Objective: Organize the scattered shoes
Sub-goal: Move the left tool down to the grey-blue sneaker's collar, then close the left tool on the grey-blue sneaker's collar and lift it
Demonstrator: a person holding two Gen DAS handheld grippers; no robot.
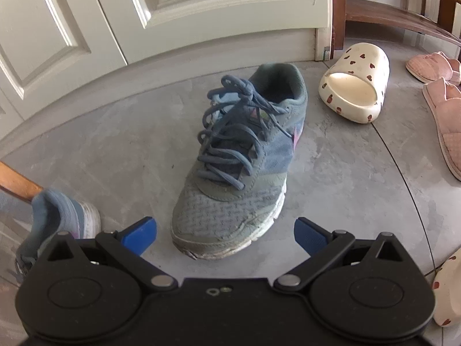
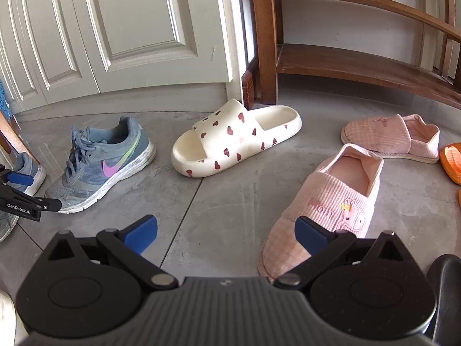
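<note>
Fingers spread wide on the left gripper [image 1: 225, 236] in the left wrist view, blue pads [image 1: 140, 235] well apart and clamping nothing. The worn toe of a grey-blue laced running shoe [image 1: 239, 167] sits between the pads, not touching either; the shoe stands upright on the grey tiled floor [image 1: 115, 150], heel toward the white panelled door [image 1: 161, 14]. Its matching grey-blue trainer [image 1: 62, 216] is at the lower left edge, partly cut off. Off to the right lies a cream slide sandal with dark red hearts [image 1: 355, 82], tipped on its side, and beyond it two pink fabric slippers [image 1: 443, 115].

Over to the right wrist view: the right gripper [image 2: 226, 235] is also wide open and empty above bare tile. Its right pad overlaps the nearer pink slipper [image 2: 331, 201]; contact is unclear. The second pink slipper [image 2: 391, 138] lies farther back near the brown wooden shoe rack [image 2: 360, 63]. The cream sandal [image 2: 236, 138] rests flat here, the running shoe [image 2: 103, 164] beside it, and an orange sandal [image 2: 452, 161] peeks in at right.
</note>
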